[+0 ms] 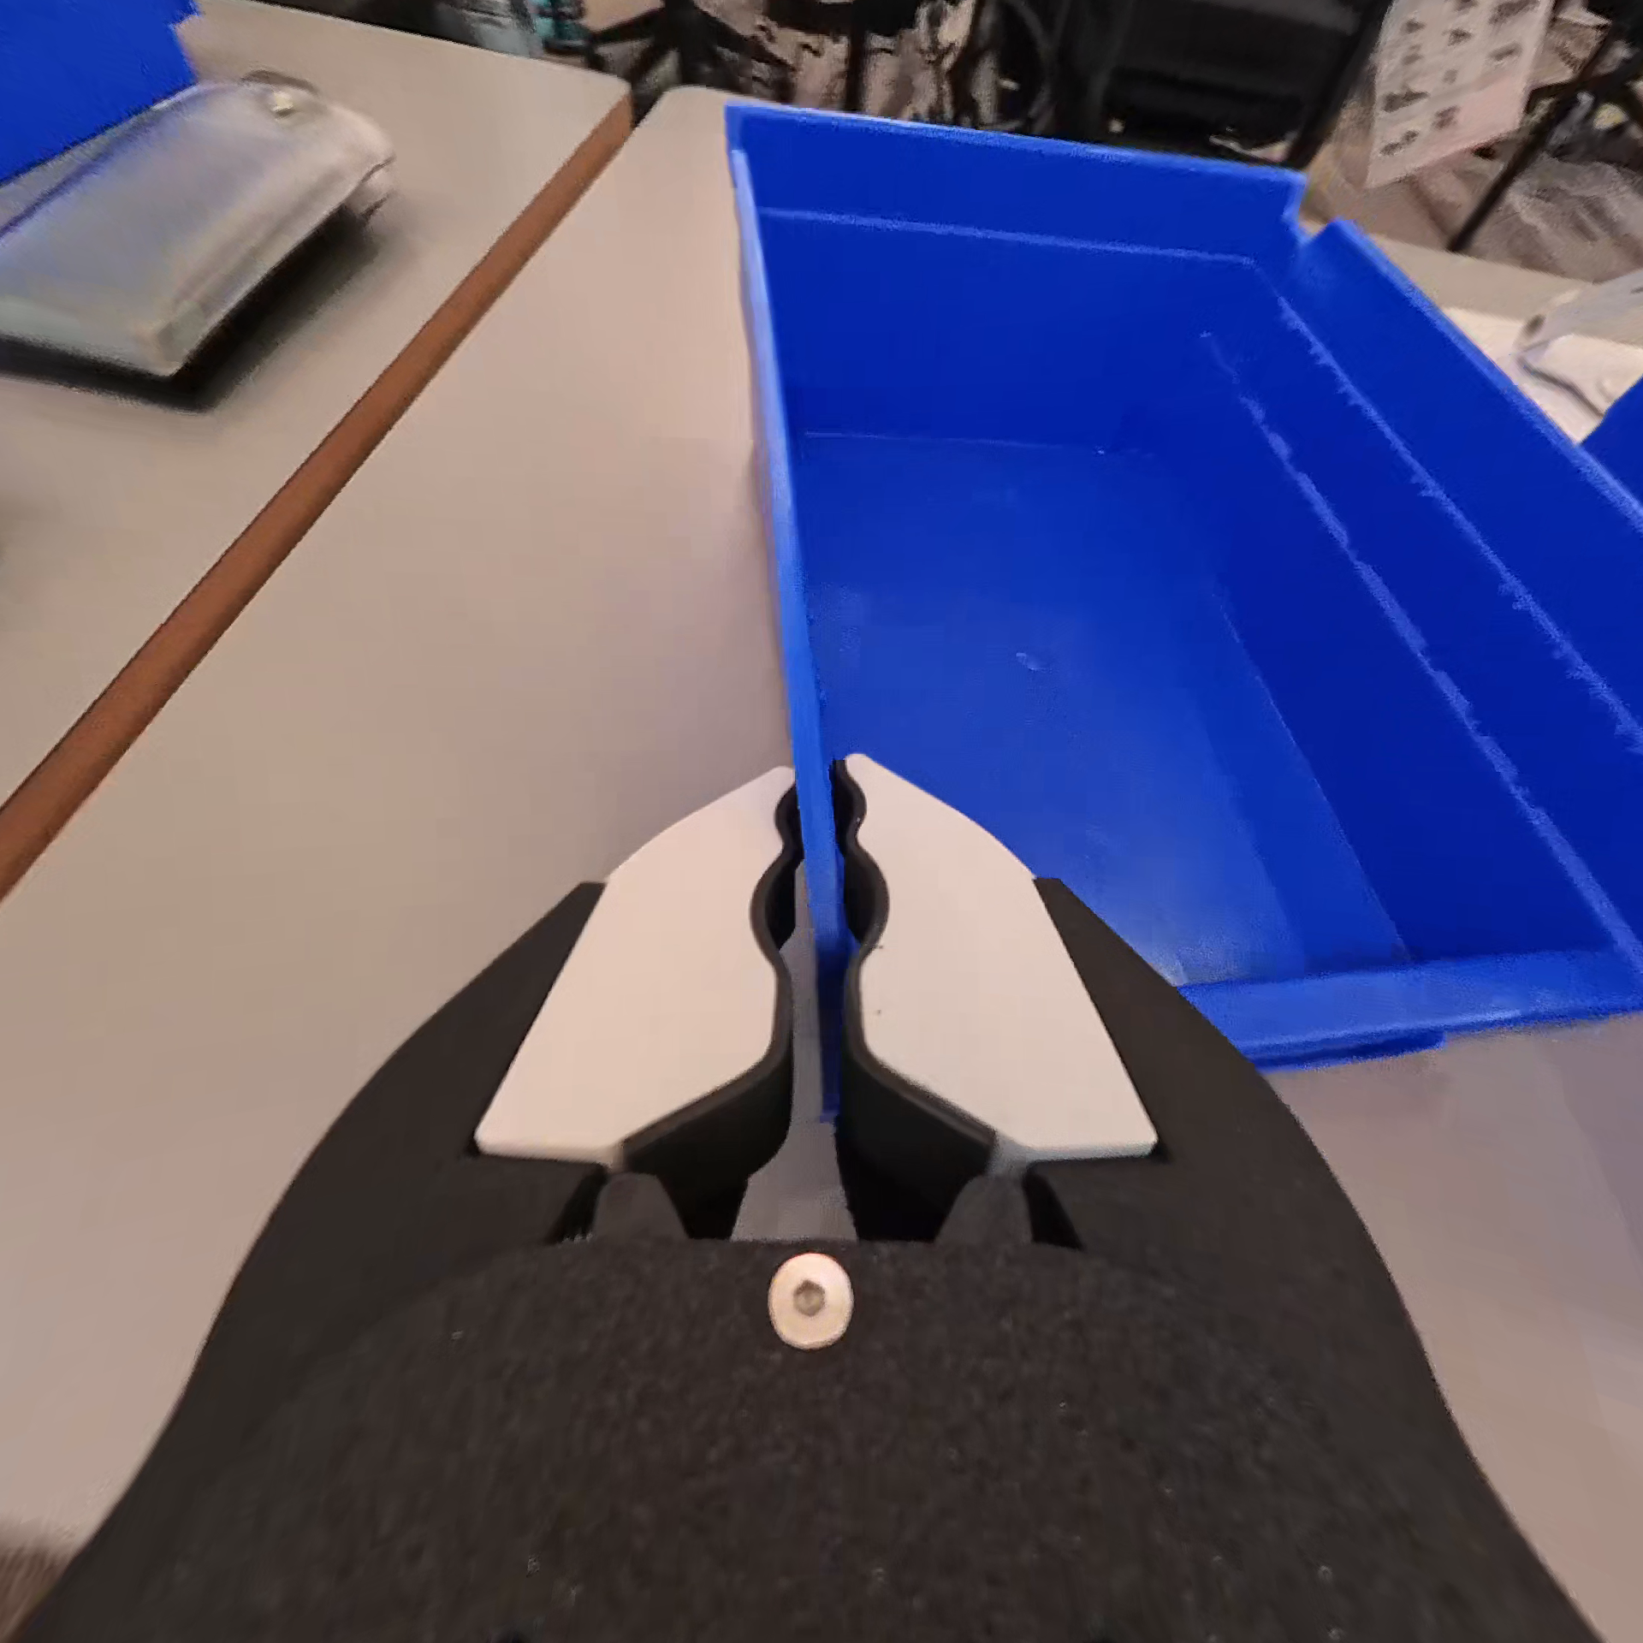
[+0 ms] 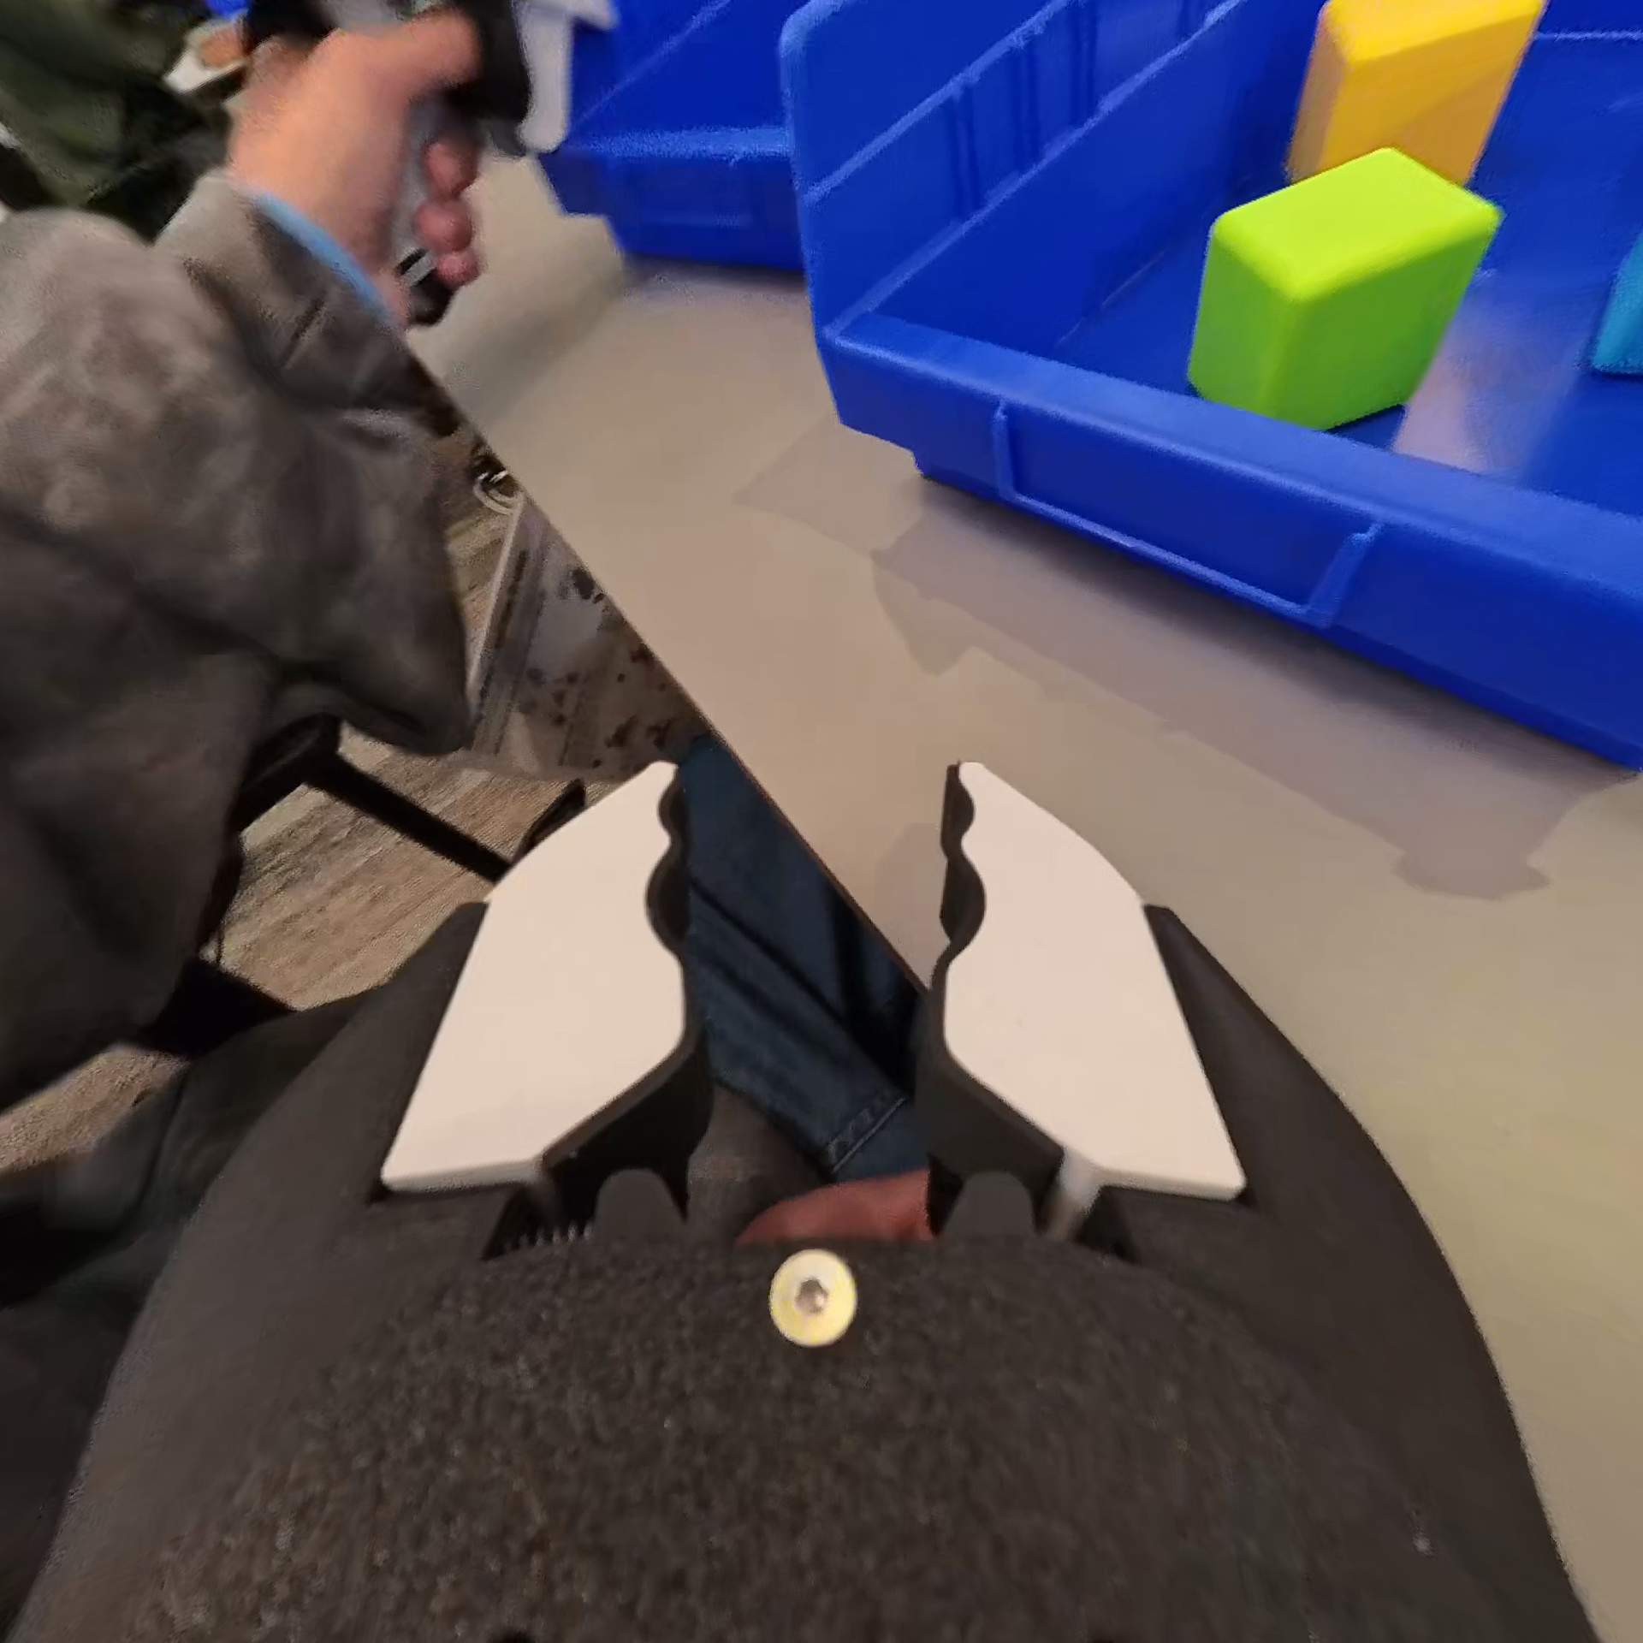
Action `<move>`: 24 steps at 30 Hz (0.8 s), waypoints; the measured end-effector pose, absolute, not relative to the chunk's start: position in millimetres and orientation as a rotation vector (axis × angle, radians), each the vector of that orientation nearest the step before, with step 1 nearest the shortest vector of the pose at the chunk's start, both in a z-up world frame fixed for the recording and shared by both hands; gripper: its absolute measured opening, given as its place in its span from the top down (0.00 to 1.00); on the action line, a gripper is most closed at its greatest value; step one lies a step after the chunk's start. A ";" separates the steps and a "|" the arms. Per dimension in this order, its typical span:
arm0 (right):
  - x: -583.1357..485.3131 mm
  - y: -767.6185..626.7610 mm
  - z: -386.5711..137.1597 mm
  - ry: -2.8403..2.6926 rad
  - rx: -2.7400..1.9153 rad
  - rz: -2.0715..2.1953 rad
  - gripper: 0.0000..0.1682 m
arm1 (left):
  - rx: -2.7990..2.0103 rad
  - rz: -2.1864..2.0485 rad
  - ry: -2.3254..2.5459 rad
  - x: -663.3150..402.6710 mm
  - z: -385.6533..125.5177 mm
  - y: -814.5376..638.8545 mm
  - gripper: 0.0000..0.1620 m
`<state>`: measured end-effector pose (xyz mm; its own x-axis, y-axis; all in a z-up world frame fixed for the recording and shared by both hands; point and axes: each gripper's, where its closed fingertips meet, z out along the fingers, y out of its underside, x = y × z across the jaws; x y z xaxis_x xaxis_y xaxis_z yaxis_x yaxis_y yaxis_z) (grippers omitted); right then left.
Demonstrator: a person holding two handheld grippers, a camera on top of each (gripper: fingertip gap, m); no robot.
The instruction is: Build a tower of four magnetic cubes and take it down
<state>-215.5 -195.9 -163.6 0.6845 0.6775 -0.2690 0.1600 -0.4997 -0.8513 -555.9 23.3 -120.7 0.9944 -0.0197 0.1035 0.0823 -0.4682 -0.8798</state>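
- The left claw (image 1: 816,791) is pinched on the near end of the left wall of an empty blue bin (image 1: 1156,676), one finger outside the wall and one inside.
- That empty blue bin sits on the grey surface (image 1: 498,711), its long side running away from the camera; nothing lies on its floor.
- Beyond a brown-edged gap at the left, a second grey tabletop (image 1: 107,498) carries a clear, shiny pouch (image 1: 178,231).
- The right claw (image 2: 811,787) is spread wide with nothing between its fingers, hanging over the near edge of the surface, so that the floor and a dark blue trouser leg (image 2: 782,960) show through the gap.
- In the right wrist view a second blue bin (image 2: 1156,498) stands on the surface towards its far right, and it holds the cubes.
- A lime green cube (image 2: 1334,293) rests near that bin's front wall.
- A yellow block (image 2: 1414,80) stands behind the green one, and it looks taller than a single cube, though blur hides any seam.
- A sliver of a teal cube (image 2: 1622,320) shows at the right edge of the frame, inside the same bin.
- At the upper left of the right wrist view, a person's hand (image 2: 356,151) in a grey sleeve (image 2: 204,462) grips the handle of the other tool, blurred.
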 end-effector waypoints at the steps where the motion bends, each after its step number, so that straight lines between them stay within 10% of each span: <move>1: -215.6 -193.5 -163.4 -0.610 -2.027 0.733 0.68 | -2.055 -0.090 -0.070 -555.9 -120.6 7.8 0.97; 17: -346.9 -131.9 -104.8 -0.364 -1.856 0.501 0.66 | -1.985 -0.082 -0.205 -536.1 -118.9 -136.0 0.97; 24: -351.8 -115.1 -114.5 -0.254 -1.915 0.409 0.97 | -1.927 -0.033 -0.172 -534.7 -111.1 -157.5 0.97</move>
